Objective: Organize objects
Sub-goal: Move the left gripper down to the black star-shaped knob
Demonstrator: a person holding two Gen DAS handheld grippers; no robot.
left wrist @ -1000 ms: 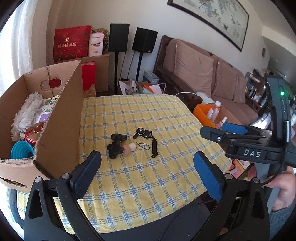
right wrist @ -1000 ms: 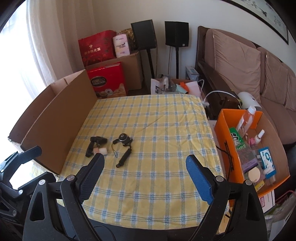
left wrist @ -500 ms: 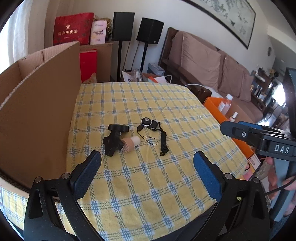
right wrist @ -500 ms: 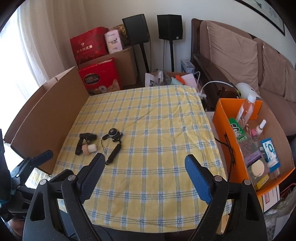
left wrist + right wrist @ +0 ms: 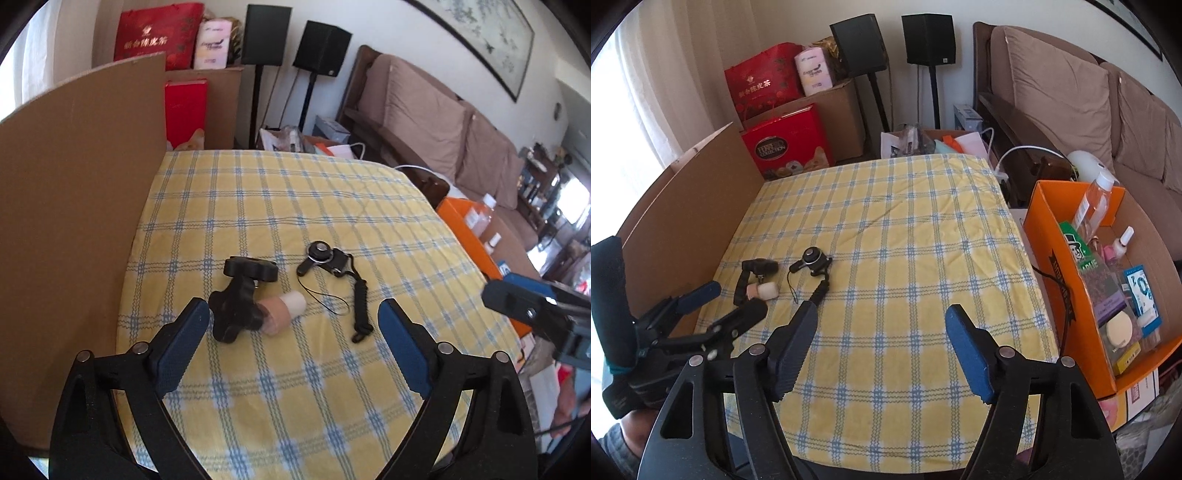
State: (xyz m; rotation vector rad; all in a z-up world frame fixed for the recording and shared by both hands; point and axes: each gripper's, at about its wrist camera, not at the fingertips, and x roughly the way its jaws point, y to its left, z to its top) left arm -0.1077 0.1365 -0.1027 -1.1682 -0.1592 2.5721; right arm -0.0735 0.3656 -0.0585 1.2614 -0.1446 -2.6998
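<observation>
Both tongs stand apart and hold nothing, their jaws having just been closing a little: the left gripper hangs over the near left of the checked tablecloth, just short of the black clamp, small roll and lanyard; the right gripper hangs further right, beside the orange box.

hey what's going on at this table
A person is tidying a table covered with a yellow checked cloth, holding a gripper in each hand. Both the left gripper and the right gripper are empty; their fingers have just been closing a little with nothing between them. The left one hangs over a black knobbed mount and a small beige roll, with a black lanyard clip beside them. A cardboard box and an orange box of toiletries flank the table.
</observation>
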